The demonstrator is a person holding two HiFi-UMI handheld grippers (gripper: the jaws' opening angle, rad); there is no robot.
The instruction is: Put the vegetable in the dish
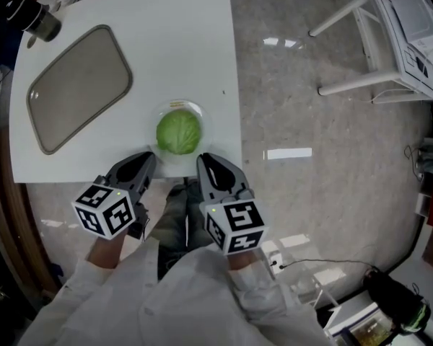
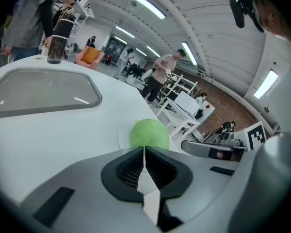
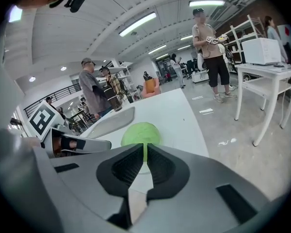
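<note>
A round green cabbage (image 1: 178,132) lies in a shallow clear dish (image 1: 200,112) near the front edge of the white table (image 1: 180,42). Both grippers hang side by side just short of that edge, apart from the cabbage. My left gripper (image 1: 150,158) is shut with nothing in it, and so is my right gripper (image 1: 202,158). In the left gripper view the cabbage (image 2: 149,134) sits just beyond the shut left gripper (image 2: 144,147). In the right gripper view the cabbage (image 3: 140,132) shows above the shut right gripper (image 3: 145,144).
A grey rectangular tray (image 1: 78,85) lies on the table's left half, with a dark cup (image 1: 40,20) at the far left corner. White tables and shelving (image 1: 390,42) stand on the floor to the right. Several people (image 3: 211,42) stand around the room.
</note>
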